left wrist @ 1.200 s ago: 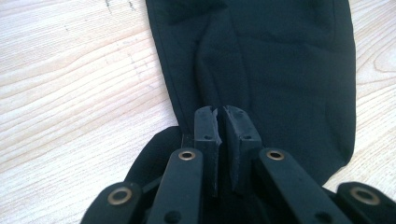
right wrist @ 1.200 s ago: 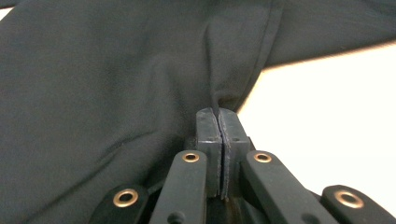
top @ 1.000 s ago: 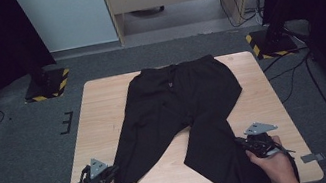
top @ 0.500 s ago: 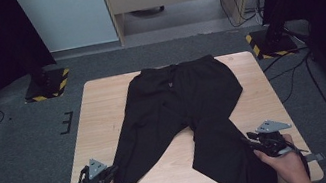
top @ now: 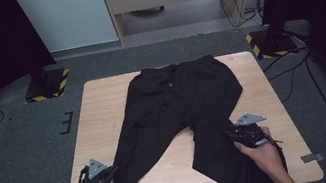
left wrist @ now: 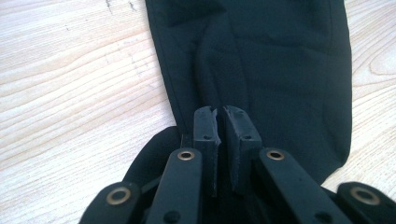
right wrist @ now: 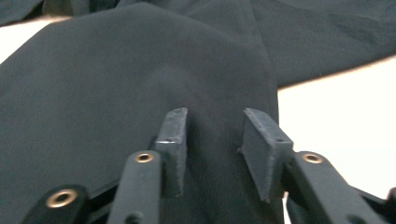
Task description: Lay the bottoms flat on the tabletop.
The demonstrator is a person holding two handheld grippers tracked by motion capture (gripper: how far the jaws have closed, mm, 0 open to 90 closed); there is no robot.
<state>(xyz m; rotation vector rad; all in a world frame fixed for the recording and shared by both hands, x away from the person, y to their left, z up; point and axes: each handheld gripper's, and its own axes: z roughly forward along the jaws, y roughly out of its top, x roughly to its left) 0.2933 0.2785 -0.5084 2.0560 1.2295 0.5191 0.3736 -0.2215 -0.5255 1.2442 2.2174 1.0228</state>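
Black trousers [top: 187, 97] lie flat on the wooden table [top: 103, 107], waistband far, legs spread toward me. My left gripper [top: 111, 170] sits at the near left, shut on the hem end of the left trouser leg [left wrist: 280, 70]; its jaws [left wrist: 220, 112] pinch a fold of the cloth. My right gripper [top: 229, 133] rests on the right trouser leg [top: 224, 162] near its outer edge. Its jaws [right wrist: 215, 116] stand apart and have just been closing a little, with a low ridge of black cloth [right wrist: 116, 84] between the pads, which do not press on it.
The right leg's end hangs over the table's near edge by my right hand [top: 263, 155]. Bare wood shows between the legs [top: 175, 170] and along both table sides. Dark floor, cables [top: 295, 73] and striped stand bases [top: 48, 84] surround the table.
The right gripper let go of the right leg's end, swung right, then came back left and forward onto the leg. The leg's lower part now lies further right. The left gripper kept still.
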